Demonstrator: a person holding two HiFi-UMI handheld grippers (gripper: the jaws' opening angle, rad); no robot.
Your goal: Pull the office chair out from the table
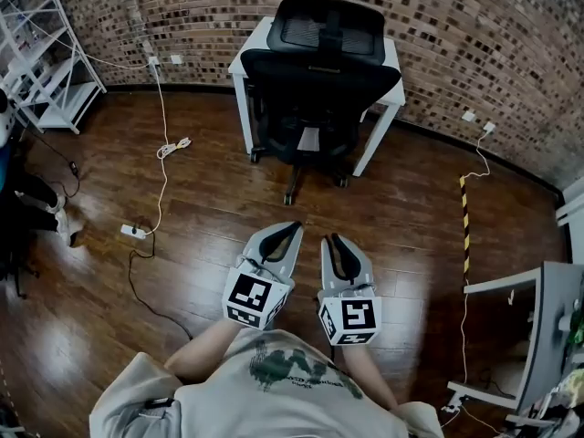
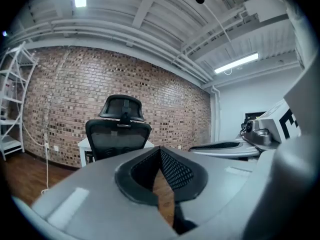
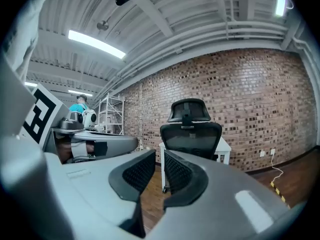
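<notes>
The black mesh office chair point(image 1: 315, 71) with a headrest stands pushed in under the white table point(image 1: 245, 57) against the brick wall, its back toward me. Both grippers are held side by side over the wooden floor, pointing at the chair and well short of it. On my left gripper point(image 1: 297, 226) the jaws meet at the tip and hold nothing. My right gripper point(image 1: 328, 238) keeps a narrow gap with nothing in it. The left gripper view has the chair point(image 2: 118, 129) beyond the left gripper point(image 2: 160, 149). The right gripper view shows the chair point(image 3: 190, 129) straight past the right gripper point(image 3: 159, 154).
A power strip point(image 1: 133, 231) and white cables point(image 1: 164, 149) lie on the floor at the left. A white shelf rack point(image 1: 41, 53) stands far left, with a seated person's legs point(image 1: 27, 194) at the left edge. A yellow-black strip point(image 1: 465, 217) and a grey desk point(image 1: 547, 336) are at the right.
</notes>
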